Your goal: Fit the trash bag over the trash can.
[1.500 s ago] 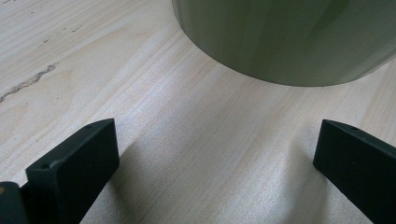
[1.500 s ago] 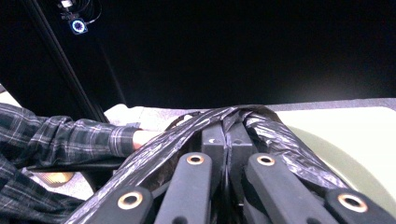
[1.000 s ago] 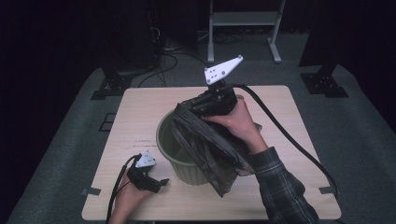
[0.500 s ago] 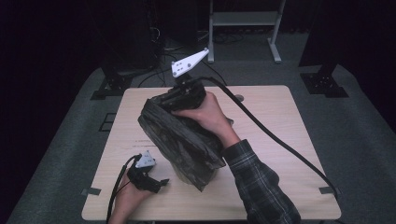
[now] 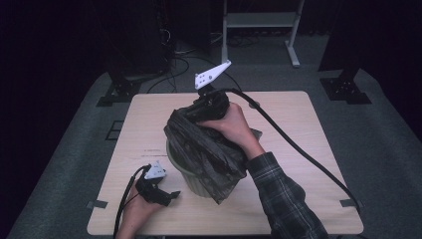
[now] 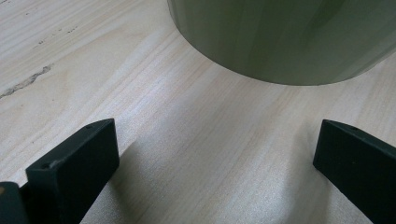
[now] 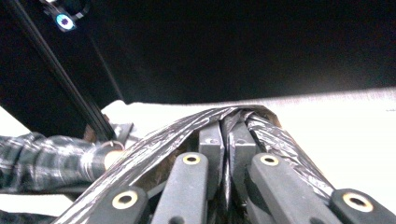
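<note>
- Right claw (image 5: 211,107) above the far side of the bench, jaws pinched on a fold of crumpled black plastic bin bag (image 5: 209,149); jaws just eased slightly wider, film still trapped between them in the right gripper view (image 7: 229,140).
- Bag draped down over the round olive-green plastic bin (image 5: 184,172), covering most of its rim, lower end hanging past the near side.
- Bin upright at the middle of the pale wooden bench (image 5: 298,129).
- Left claw (image 5: 166,195) low on the bench just beside the bin's base (image 6: 285,42), jaws wide apart, nothing between.
</note>
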